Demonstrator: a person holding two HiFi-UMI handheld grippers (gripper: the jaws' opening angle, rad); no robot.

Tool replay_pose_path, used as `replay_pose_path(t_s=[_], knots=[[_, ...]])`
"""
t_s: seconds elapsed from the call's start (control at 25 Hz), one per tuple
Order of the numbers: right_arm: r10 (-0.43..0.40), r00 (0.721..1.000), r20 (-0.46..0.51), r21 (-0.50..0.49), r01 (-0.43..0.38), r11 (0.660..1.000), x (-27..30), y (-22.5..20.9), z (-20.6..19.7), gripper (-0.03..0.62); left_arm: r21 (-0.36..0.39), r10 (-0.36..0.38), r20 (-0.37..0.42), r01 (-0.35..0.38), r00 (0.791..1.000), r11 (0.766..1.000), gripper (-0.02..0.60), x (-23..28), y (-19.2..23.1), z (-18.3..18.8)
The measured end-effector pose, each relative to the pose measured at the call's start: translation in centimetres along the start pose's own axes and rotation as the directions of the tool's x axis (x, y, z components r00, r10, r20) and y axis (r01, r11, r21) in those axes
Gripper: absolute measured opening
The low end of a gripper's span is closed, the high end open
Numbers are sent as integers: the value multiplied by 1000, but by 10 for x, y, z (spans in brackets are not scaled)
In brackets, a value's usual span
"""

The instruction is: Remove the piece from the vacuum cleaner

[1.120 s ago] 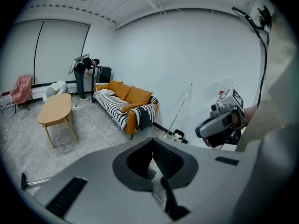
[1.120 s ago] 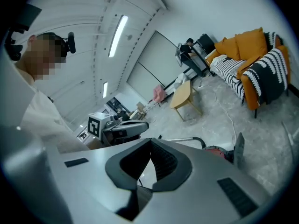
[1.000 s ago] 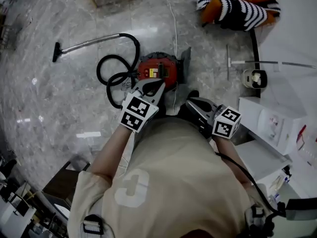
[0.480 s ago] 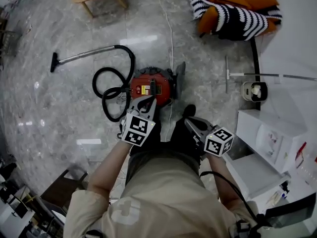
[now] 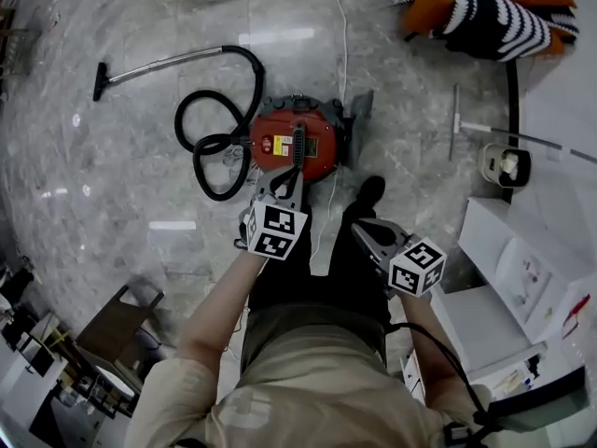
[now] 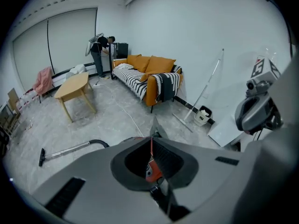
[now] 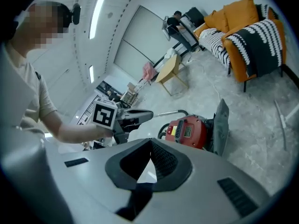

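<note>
The left claw [image 5: 285, 177], shut and empty, has neared the vacuum cleaner [image 5: 312, 143] at its twelve o'clock. The right claw [image 5: 358, 227], likewise shut, trails; removal looks unstarted.

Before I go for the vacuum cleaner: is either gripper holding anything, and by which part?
Nothing is held: left gripper and right gripper are both shut and empty.
</note>
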State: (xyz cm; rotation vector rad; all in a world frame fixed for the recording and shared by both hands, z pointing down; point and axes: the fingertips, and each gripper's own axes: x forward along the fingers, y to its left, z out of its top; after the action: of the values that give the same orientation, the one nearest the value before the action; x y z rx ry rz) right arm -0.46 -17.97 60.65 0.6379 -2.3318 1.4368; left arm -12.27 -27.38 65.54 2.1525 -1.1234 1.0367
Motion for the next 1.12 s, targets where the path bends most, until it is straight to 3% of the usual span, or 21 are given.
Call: replay_pose_path(t_s=[0.12, 0.36, 0.72, 0.84, 1.0, 1.12], knots=[[12, 1000, -21, -17, -12, 1000, 13, -18, -7, 2, -22, 8, 22, -7, 1000, 1000, 2, 27, 5, -4], [-26, 999, -45, 26, 27, 999, 41, -58, -27, 2, -43, 32, -14, -33, 999, 999, 2, 65, 21, -36], [-10, 991, -132, -26, 7, 1000, 70, -107, -48, 2, -22, 132, -16, -133, 991, 991, 3, 114, 43, -54], [-81, 982, -168, 5, 83, 997, 55, -138, -54, 2, -56, 136, 6, -136, 991, 989, 6, 130, 32, -57], [-163, 981, -105, -3, 164, 986, 83, -171, -35, 2, -70, 161, 14, -160, 987, 985, 93, 136, 49, -61], [-198, 979, -54, 86, 202, 976, 90, -201, -25, 2, -72, 154, -4, -154, 988, 985, 112, 148, 46, -69]])
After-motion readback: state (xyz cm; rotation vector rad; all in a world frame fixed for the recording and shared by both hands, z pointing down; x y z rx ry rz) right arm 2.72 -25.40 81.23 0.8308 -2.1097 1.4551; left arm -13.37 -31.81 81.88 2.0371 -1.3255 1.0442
